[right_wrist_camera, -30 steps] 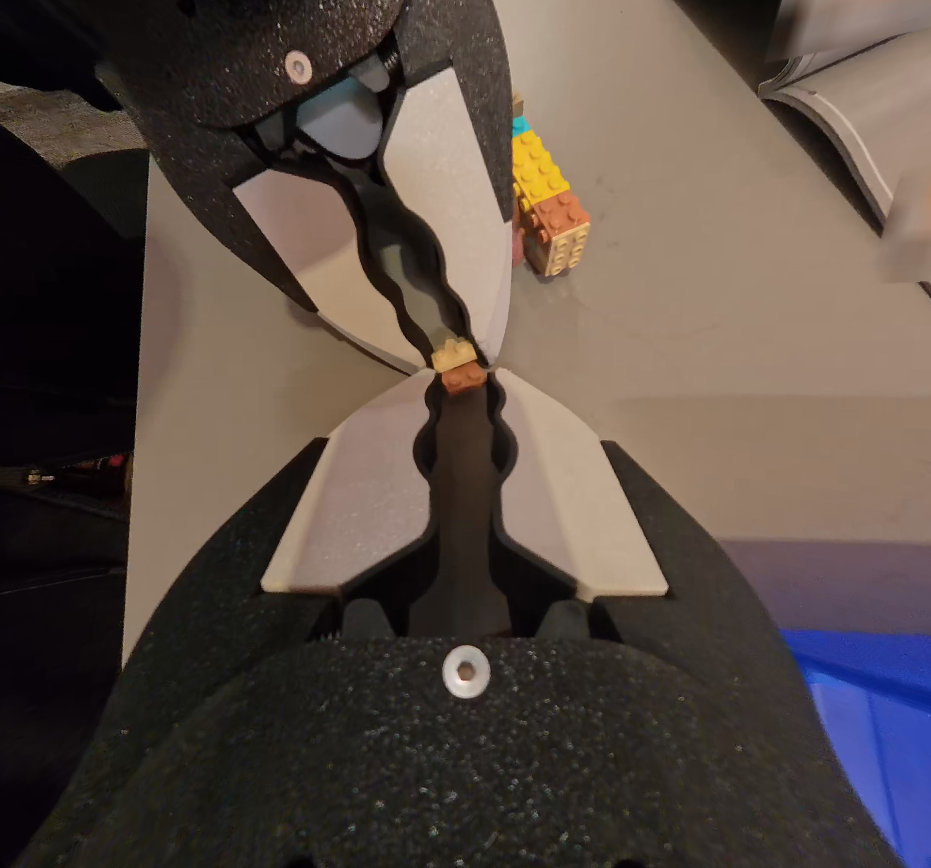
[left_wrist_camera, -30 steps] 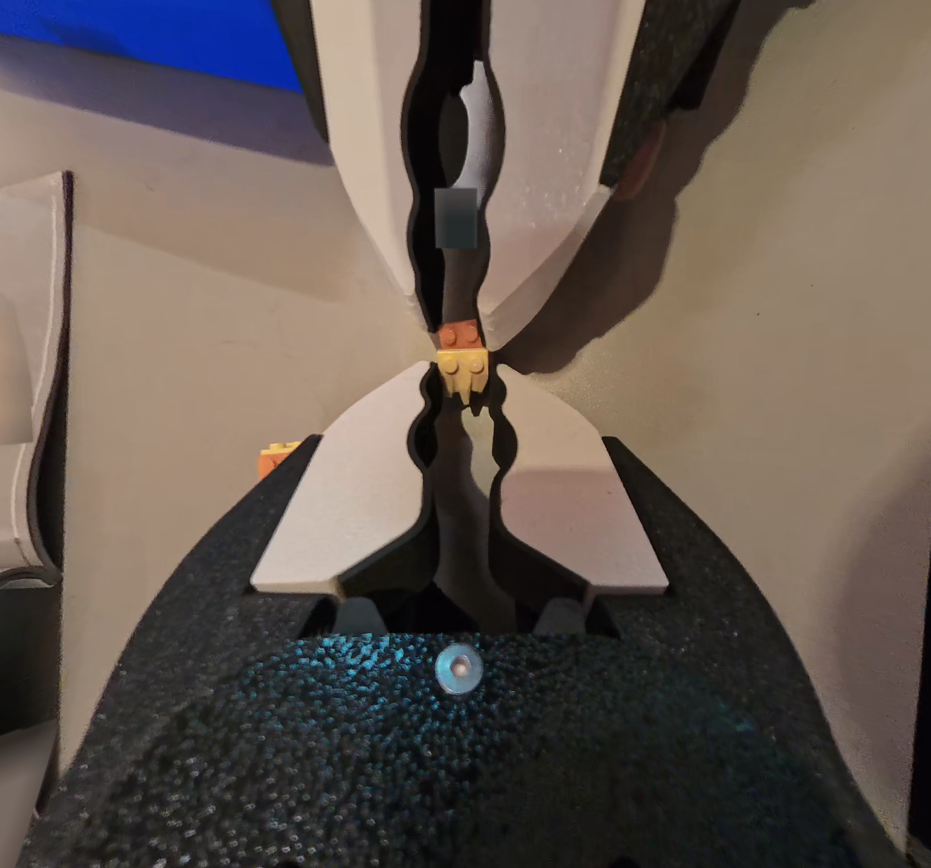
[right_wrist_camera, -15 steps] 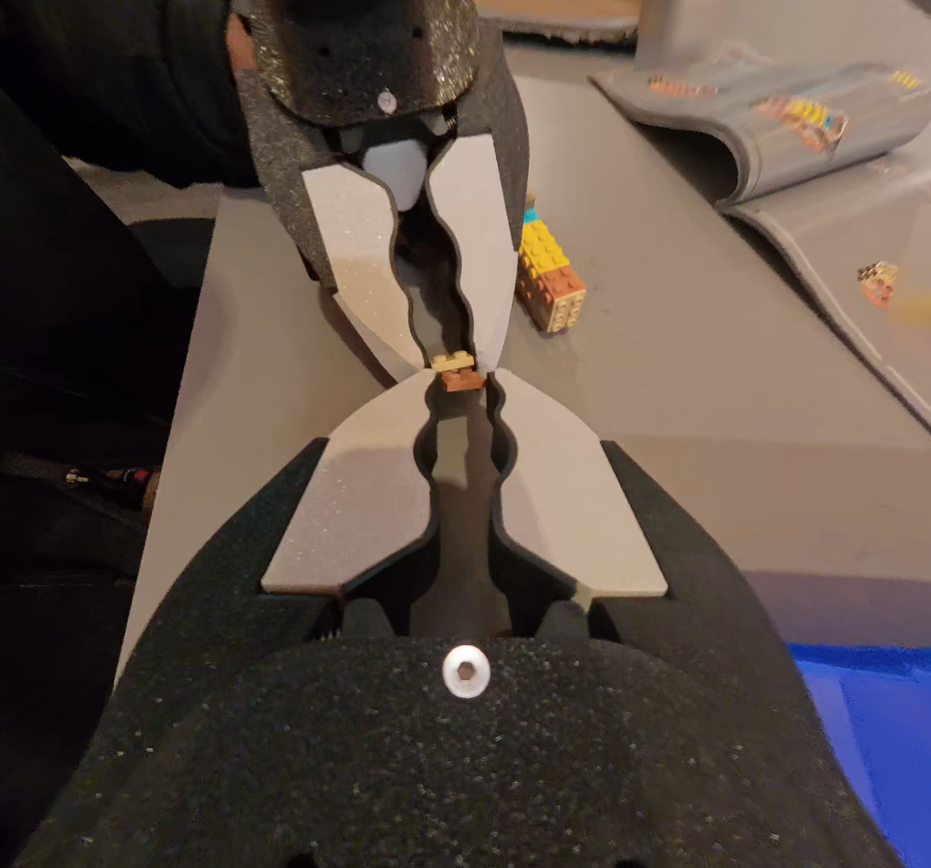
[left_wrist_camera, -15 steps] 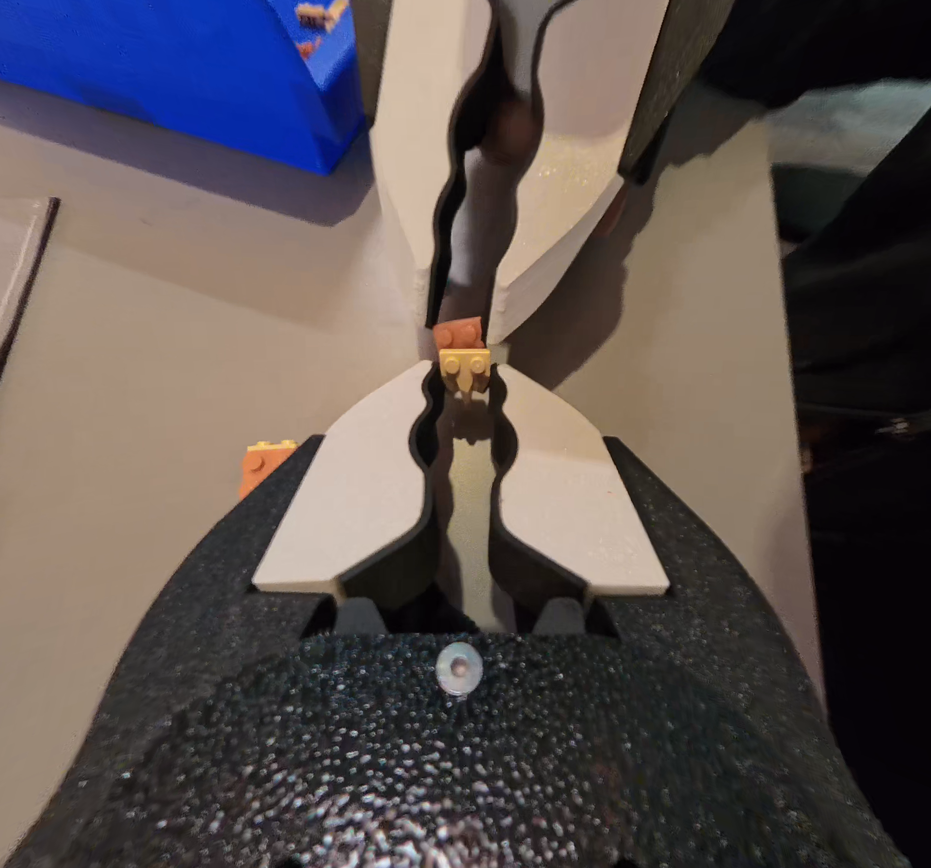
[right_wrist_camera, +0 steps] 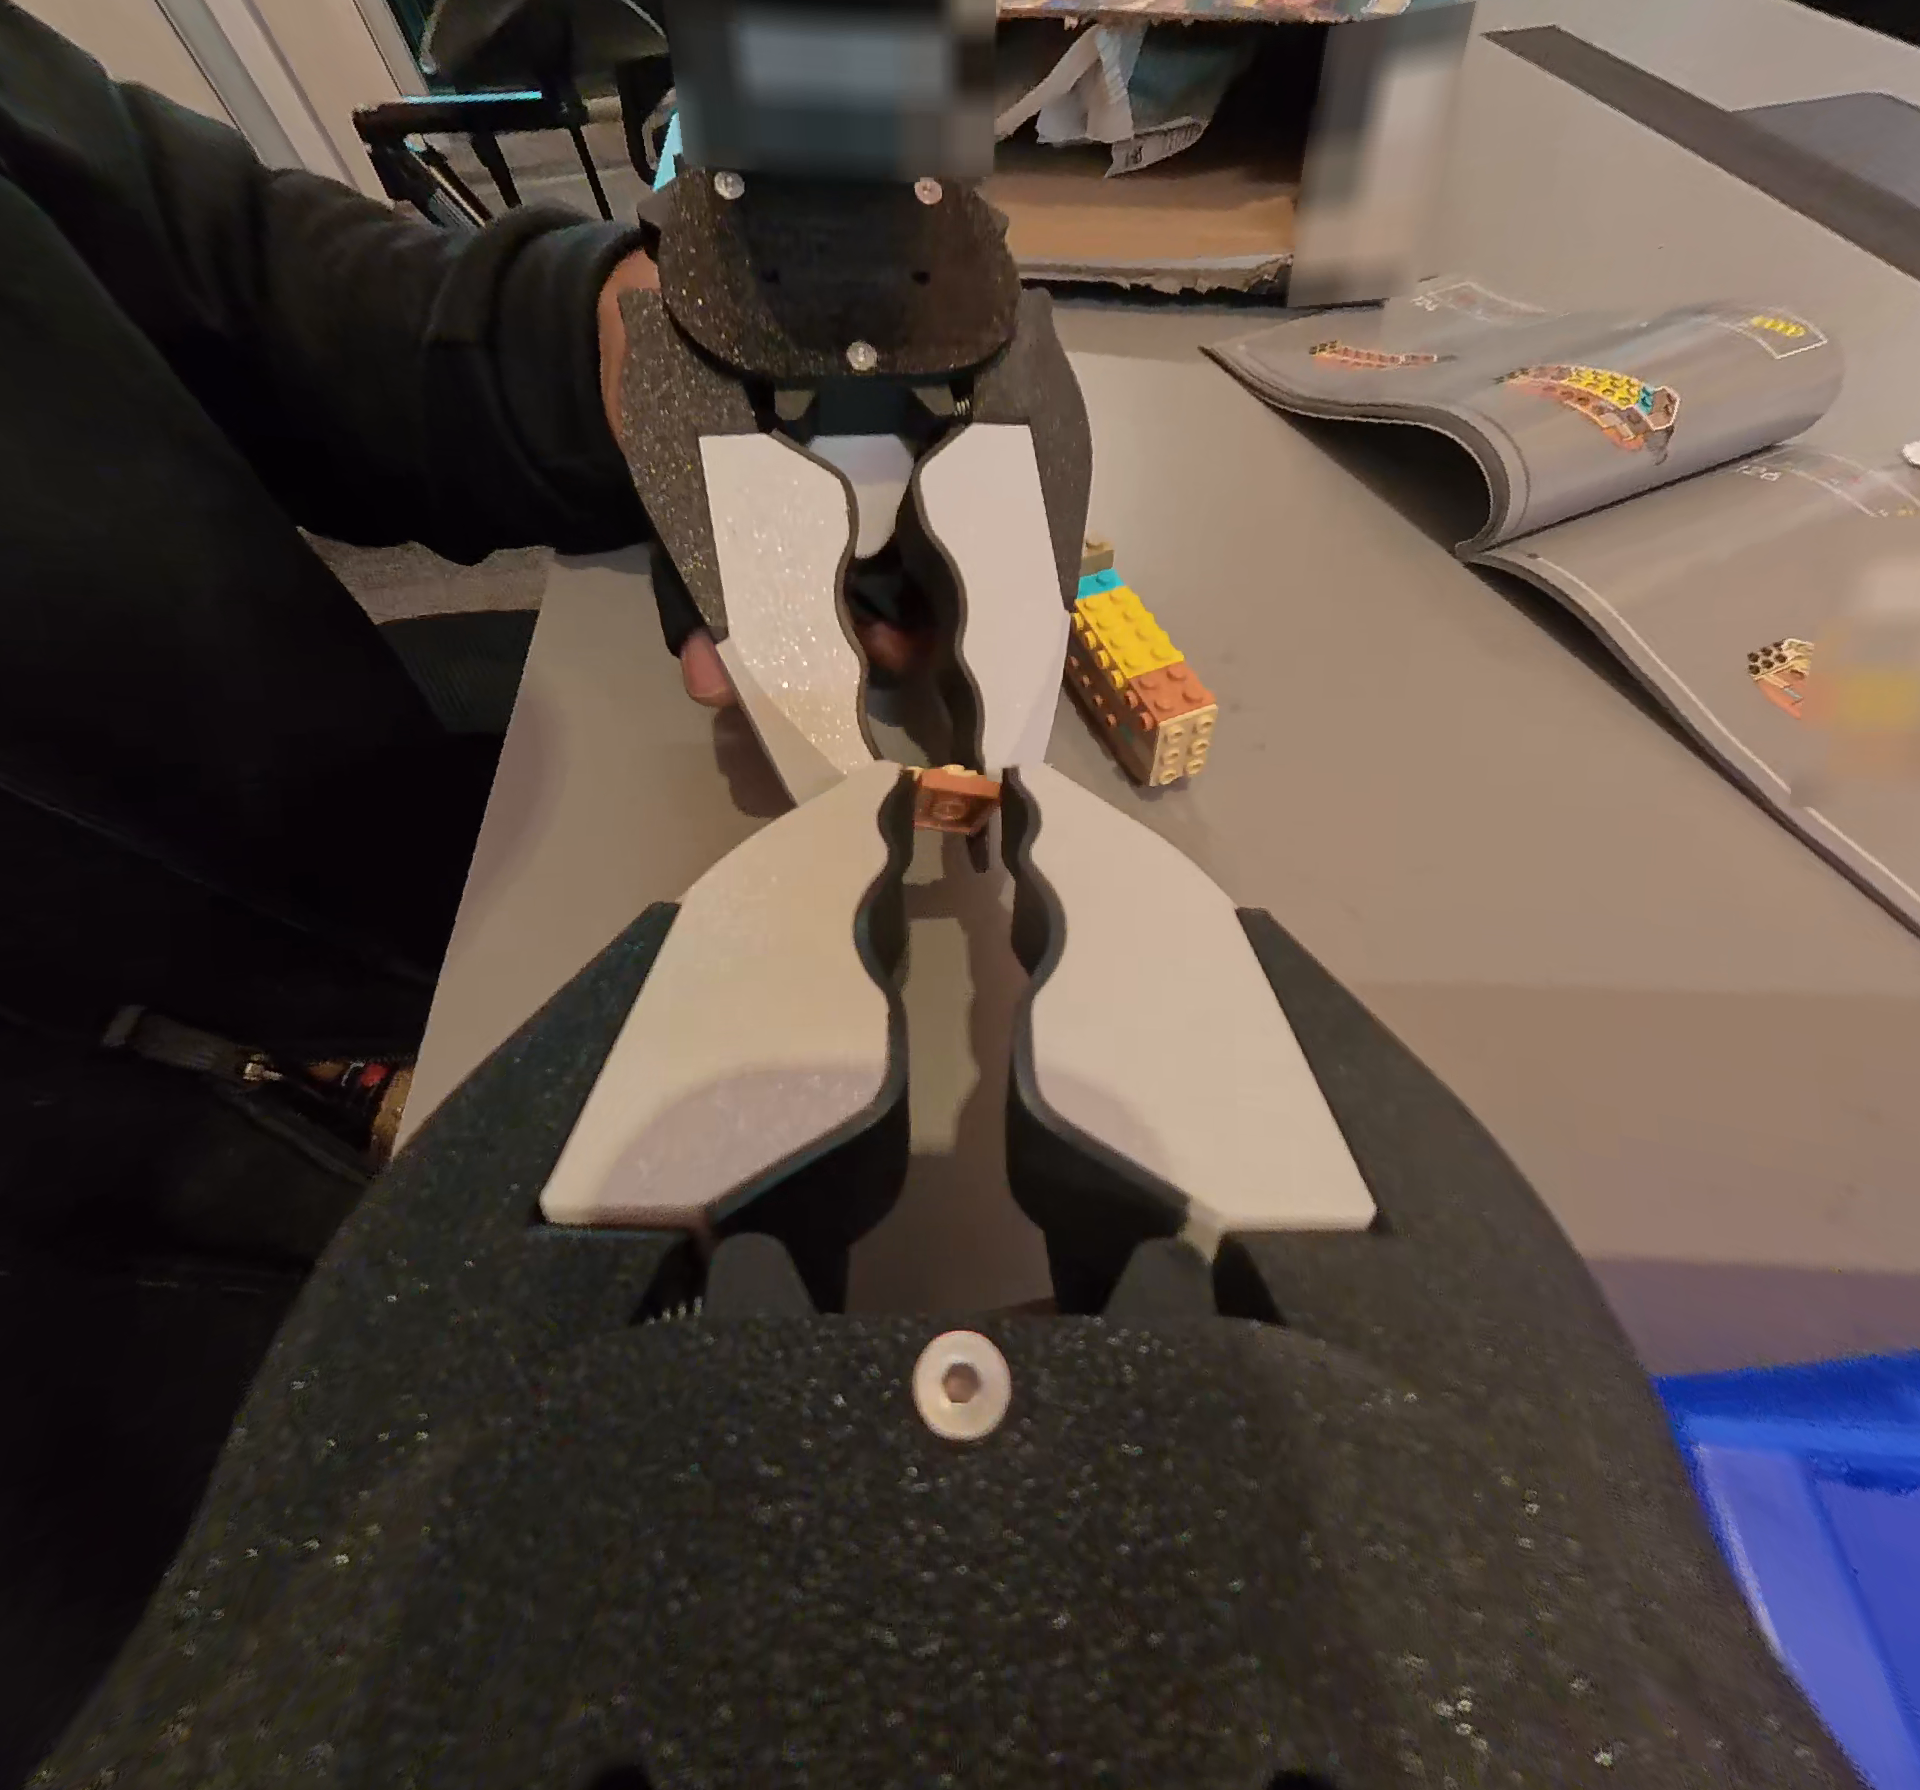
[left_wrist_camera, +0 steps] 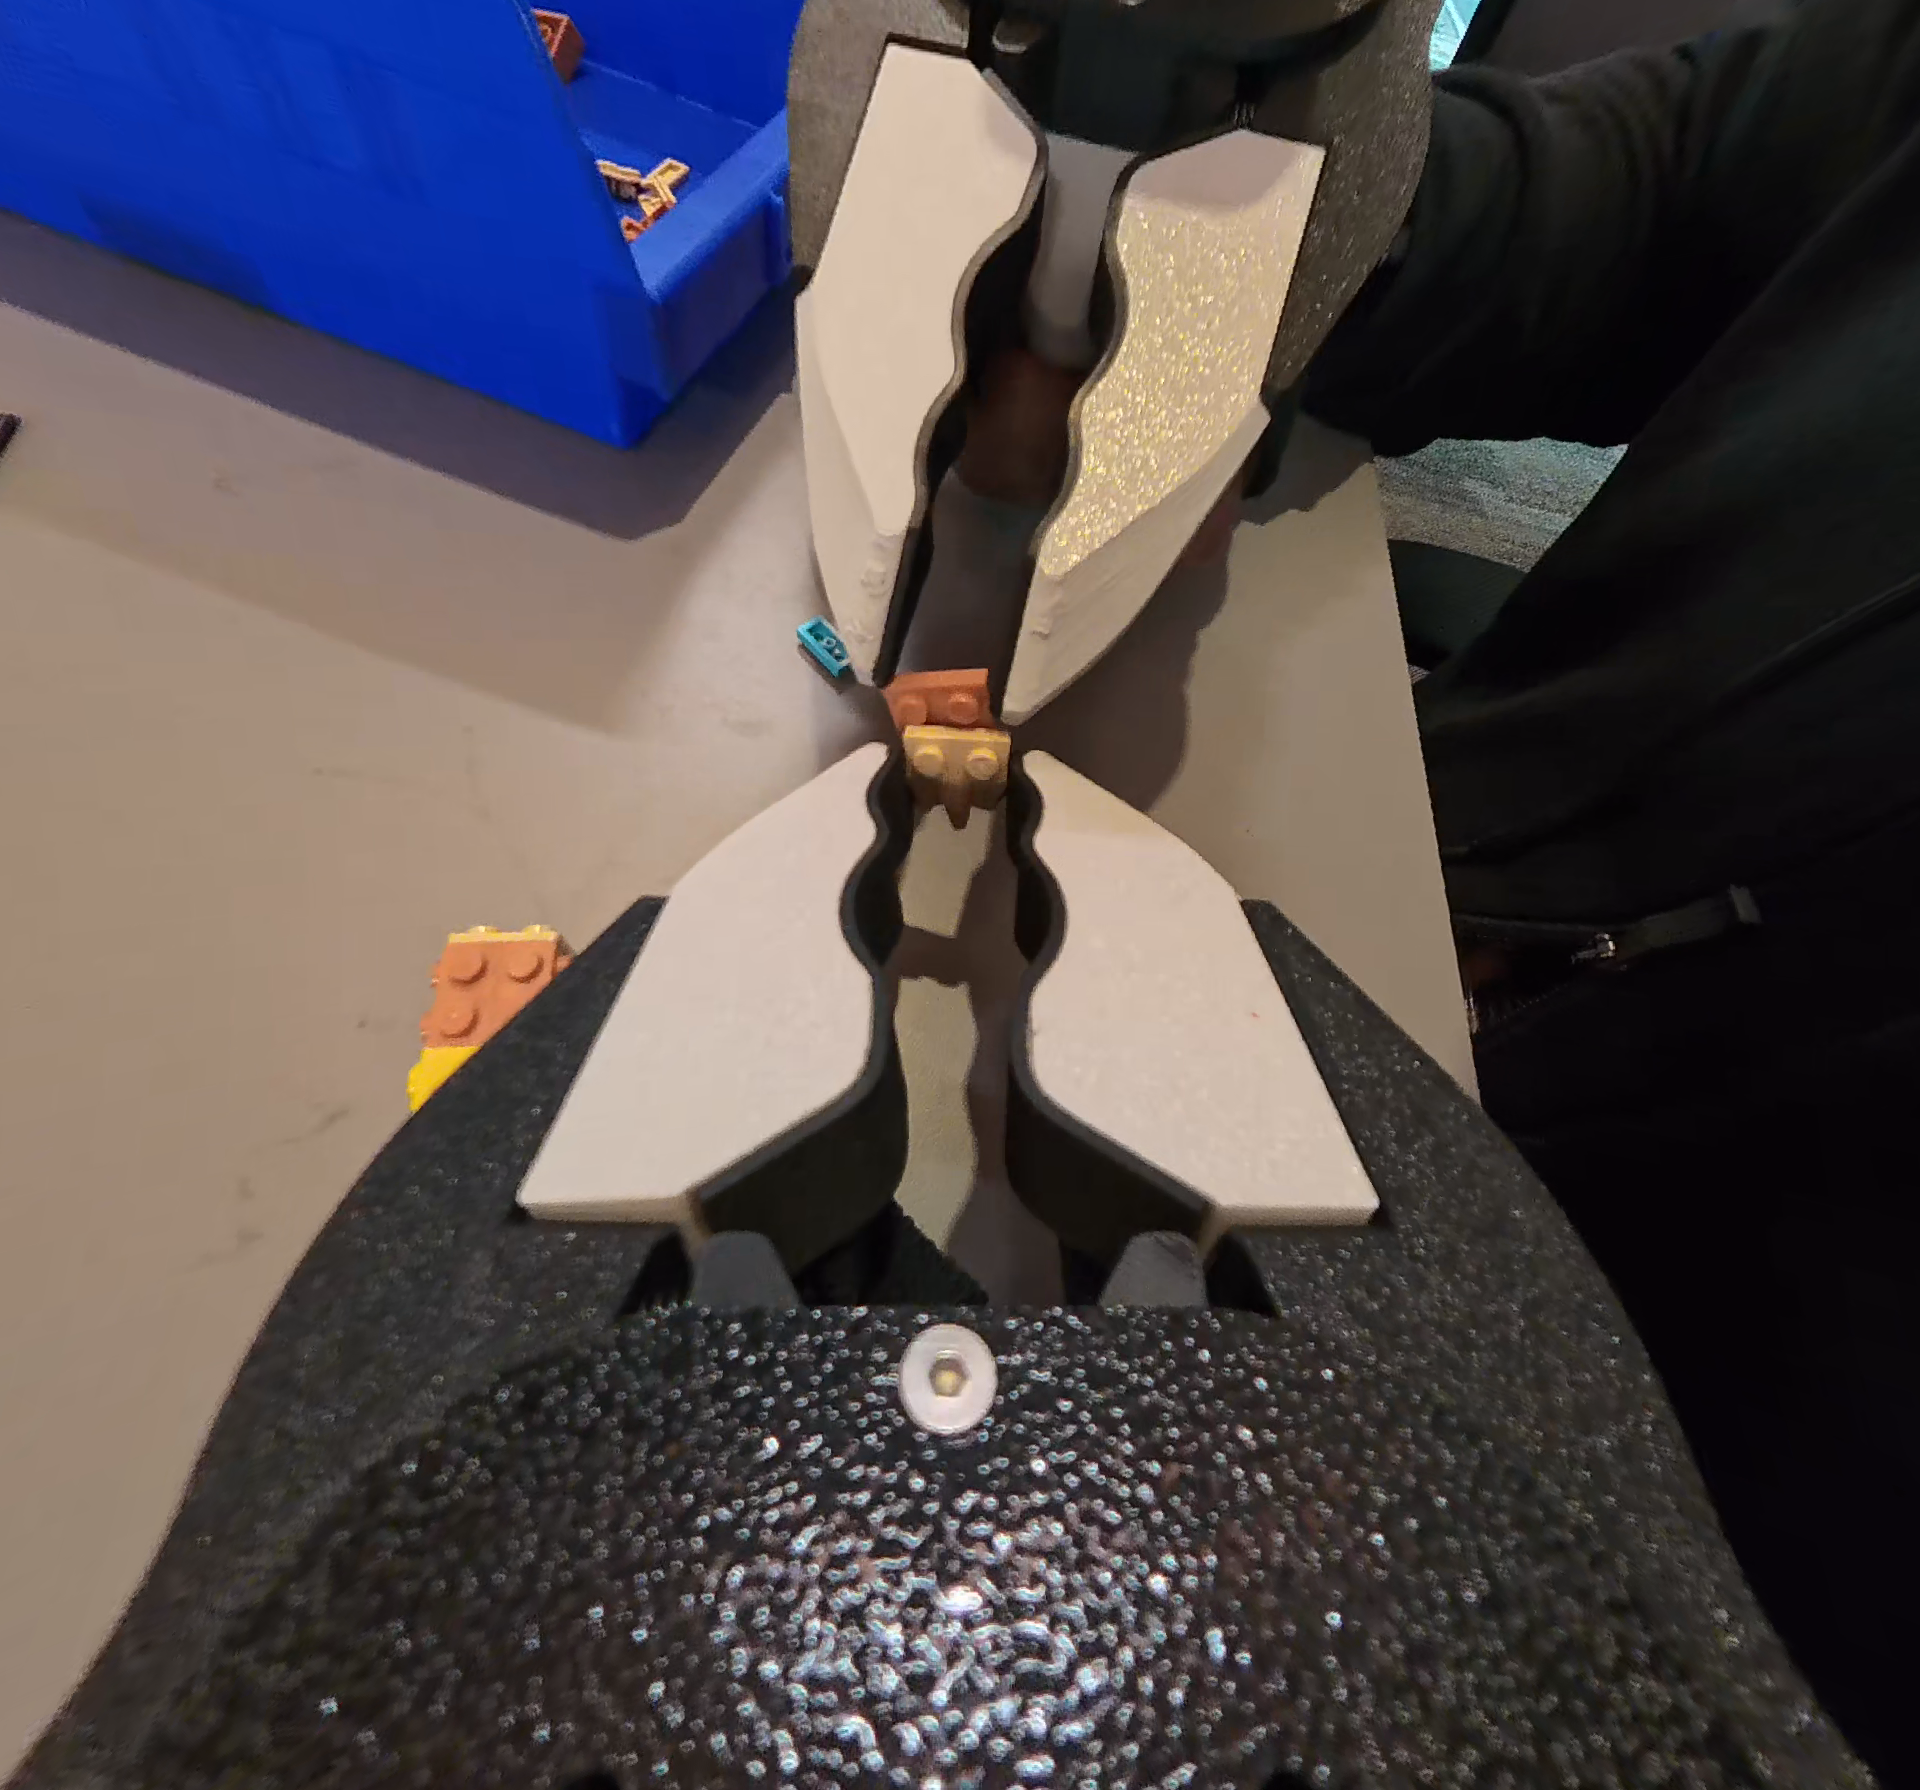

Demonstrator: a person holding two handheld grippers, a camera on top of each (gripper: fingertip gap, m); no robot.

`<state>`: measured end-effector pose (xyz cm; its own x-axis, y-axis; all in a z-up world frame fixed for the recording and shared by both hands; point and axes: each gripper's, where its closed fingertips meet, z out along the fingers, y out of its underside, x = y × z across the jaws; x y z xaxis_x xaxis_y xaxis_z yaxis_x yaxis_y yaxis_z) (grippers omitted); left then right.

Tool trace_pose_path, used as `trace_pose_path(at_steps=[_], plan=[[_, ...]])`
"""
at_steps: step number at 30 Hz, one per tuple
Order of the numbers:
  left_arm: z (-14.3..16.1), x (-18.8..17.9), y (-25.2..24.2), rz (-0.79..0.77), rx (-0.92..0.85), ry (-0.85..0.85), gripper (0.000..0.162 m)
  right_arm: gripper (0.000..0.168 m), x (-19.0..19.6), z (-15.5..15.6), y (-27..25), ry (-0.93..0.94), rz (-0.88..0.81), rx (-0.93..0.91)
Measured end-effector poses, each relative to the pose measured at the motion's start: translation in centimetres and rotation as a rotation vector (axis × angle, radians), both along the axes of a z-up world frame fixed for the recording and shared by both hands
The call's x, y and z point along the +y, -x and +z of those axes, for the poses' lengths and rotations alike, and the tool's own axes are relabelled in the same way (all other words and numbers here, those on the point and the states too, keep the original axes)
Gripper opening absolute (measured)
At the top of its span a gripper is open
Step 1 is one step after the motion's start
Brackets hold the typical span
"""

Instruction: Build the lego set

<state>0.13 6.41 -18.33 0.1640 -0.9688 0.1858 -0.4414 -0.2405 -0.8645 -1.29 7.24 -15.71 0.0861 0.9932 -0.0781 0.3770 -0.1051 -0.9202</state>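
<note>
My left gripper (left_wrist_camera: 956, 776) is shut on a small tan lego piece (left_wrist_camera: 956, 764) with two studs. My right gripper (right_wrist_camera: 951, 797) is shut on a small brown plate (right_wrist_camera: 954, 805). The two grippers meet tip to tip above the grey table (left_wrist_camera: 260, 701), and the brown plate (left_wrist_camera: 938, 696) sits against the tan piece. In the right wrist view only a sliver of the tan piece (right_wrist_camera: 951, 770) shows behind the brown plate. A partial build of yellow, brown, tan and teal bricks (right_wrist_camera: 1138, 675) lies on the table beside the left gripper; it also shows in the left wrist view (left_wrist_camera: 488, 982).
A blue bin (left_wrist_camera: 364, 130) with several loose pieces stands at the back left. A small teal plate (left_wrist_camera: 824, 647) lies on the table. An open instruction booklet (right_wrist_camera: 1558, 452) and a cardboard box (right_wrist_camera: 1143, 213) lie beyond the build. A person's dark sleeves (left_wrist_camera: 1662, 390) flank the table edge. My two grippers' fingertips are within a few centimetres of each other.
Both grippers have tilted up and risen together, so more of the room, the bin and the sleeves show. The brown plate and tan piece stay pressed together between the tips.
</note>
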Motion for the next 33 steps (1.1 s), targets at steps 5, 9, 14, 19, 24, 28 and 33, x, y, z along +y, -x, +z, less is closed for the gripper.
trace_pose_path(at_steps=[5,9,14,19,24,28,33], plan=[[0.9,-0.2,-0.2,-0.003,-0.066,0.015,0.016,0.015,-0.1,1.0,0.0,0.032,-0.002,0.076],[2.1,-0.7,-0.4,-0.029,-0.153,0.047,0.016,0.015,-0.6,2.1,0.0,0.061,0.028,0.16],[3.0,-1.5,-0.7,-0.064,-0.216,0.083,0.016,0.011,-1.3,3.0,-0.3,0.043,0.077,0.219],[3.8,-1.8,-0.9,-0.092,-0.278,0.138,0.016,0.01,-1.5,3.7,-0.3,0.001,0.098,0.262],[4.2,-2.6,-1.0,-0.147,-0.314,0.177,0.017,0.014,-2.3,4.0,-0.4,-0.05,0.147,0.281],[4.4,-3.2,-1.0,-0.2,-0.32,0.207,0.017,0.016,-2.8,4.1,-0.4,-0.097,0.183,0.289],[4.1,-4.5,-1.1,-0.306,-0.277,0.234,0.017,0.017,-3.9,3.8,-0.4,-0.117,0.273,0.263]])
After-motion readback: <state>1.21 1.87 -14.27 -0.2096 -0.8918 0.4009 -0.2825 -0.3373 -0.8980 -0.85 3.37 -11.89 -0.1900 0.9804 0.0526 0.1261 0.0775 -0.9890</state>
